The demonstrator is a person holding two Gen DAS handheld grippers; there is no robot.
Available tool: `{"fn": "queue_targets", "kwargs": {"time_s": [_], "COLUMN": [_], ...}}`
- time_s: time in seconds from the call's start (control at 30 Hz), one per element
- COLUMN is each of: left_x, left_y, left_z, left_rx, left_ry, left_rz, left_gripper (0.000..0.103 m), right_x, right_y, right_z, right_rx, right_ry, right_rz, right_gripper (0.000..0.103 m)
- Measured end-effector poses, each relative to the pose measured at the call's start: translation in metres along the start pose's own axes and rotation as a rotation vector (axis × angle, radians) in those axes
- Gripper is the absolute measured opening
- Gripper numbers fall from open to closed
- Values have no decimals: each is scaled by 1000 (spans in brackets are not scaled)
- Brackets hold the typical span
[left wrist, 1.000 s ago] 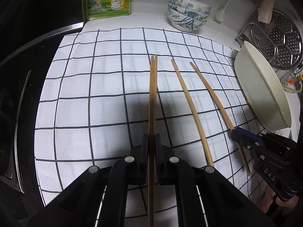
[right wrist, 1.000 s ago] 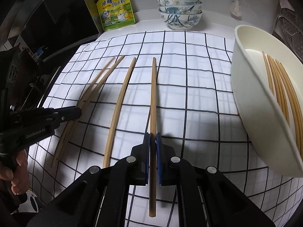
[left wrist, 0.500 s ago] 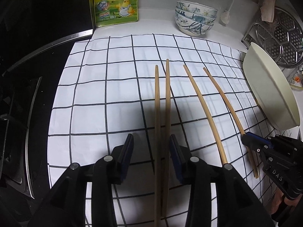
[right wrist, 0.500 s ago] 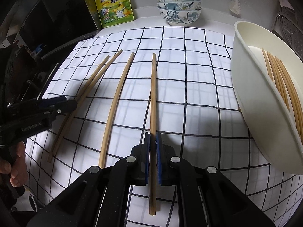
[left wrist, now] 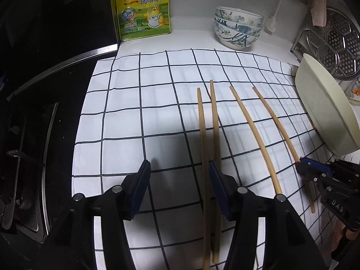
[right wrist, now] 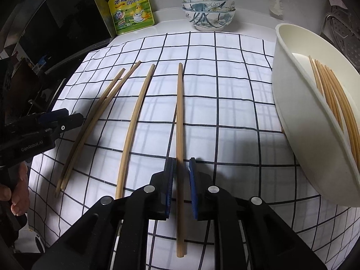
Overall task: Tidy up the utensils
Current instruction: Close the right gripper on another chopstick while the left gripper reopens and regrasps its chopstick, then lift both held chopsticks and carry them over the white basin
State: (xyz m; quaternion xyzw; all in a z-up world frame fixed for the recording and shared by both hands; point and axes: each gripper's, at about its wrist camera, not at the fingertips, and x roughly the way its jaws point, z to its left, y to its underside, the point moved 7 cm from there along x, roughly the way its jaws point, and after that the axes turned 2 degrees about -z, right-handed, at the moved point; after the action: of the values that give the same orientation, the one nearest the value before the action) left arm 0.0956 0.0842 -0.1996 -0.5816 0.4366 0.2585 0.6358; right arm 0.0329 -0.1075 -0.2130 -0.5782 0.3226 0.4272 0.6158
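Observation:
Several wooden chopsticks lie on a white checked cloth [left wrist: 157, 117]. A pair of chopsticks [left wrist: 208, 148] lies side by side; my left gripper [left wrist: 180, 175] is open above their near part, with the pair by its right finger. A third chopstick [left wrist: 256, 132] lies alone to the right. My right gripper [right wrist: 180, 171] is slightly open around a fourth chopstick [right wrist: 179, 117], which rests on the cloth. The white bowl [right wrist: 292, 112] at the right leans on its side and holds several more chopsticks [right wrist: 333, 94].
A yellow seasoning pouch [left wrist: 144, 9] and stacked patterned bowls [left wrist: 237, 29] stand at the back. A black stove [left wrist: 27, 112] lies left of the cloth. A metal steamer rack [left wrist: 339, 42] is at the back right.
My left gripper opened, released the chopstick pair onto the cloth and drew back and left. My right gripper, shut on its chopstick before, has opened a little.

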Motion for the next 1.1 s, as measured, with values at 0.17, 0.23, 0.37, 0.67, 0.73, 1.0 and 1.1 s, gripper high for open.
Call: {"fn": "queue_targets", "kwargs": {"time_s": [0.17,0.23,0.37,0.67,0.73,1.0,1.1], "left_x": [5,6,10,11,10,10,8], "left_y": [2,3,4,3,4,4,4], "left_z": [-1,-2,-5,-10,-15,-24,-17], "left_rx": [24,26,60,65,82,74,40], "left_ry": [-3,-2,-31,-40,-30,21,21], "left_rz": [10,15,18,-2,-1,36,49], "left_gripper": [53,55,59,50,33,7,7], "right_x": [2,3,4,7,7,8,2], "right_y": [-2,-3,-4,-6,-5,-6,-6], "right_z": [0,0,0,5,7,17,16], "right_rx": [1,-2,-10,-76,-93,-84,-39], "right_ry": [23,32,56,128,139,87,59], "right_rz": [-6,-8,-10,-18,-21,2,2], "right_gripper": [21,22,26,27,26,7,7]}}
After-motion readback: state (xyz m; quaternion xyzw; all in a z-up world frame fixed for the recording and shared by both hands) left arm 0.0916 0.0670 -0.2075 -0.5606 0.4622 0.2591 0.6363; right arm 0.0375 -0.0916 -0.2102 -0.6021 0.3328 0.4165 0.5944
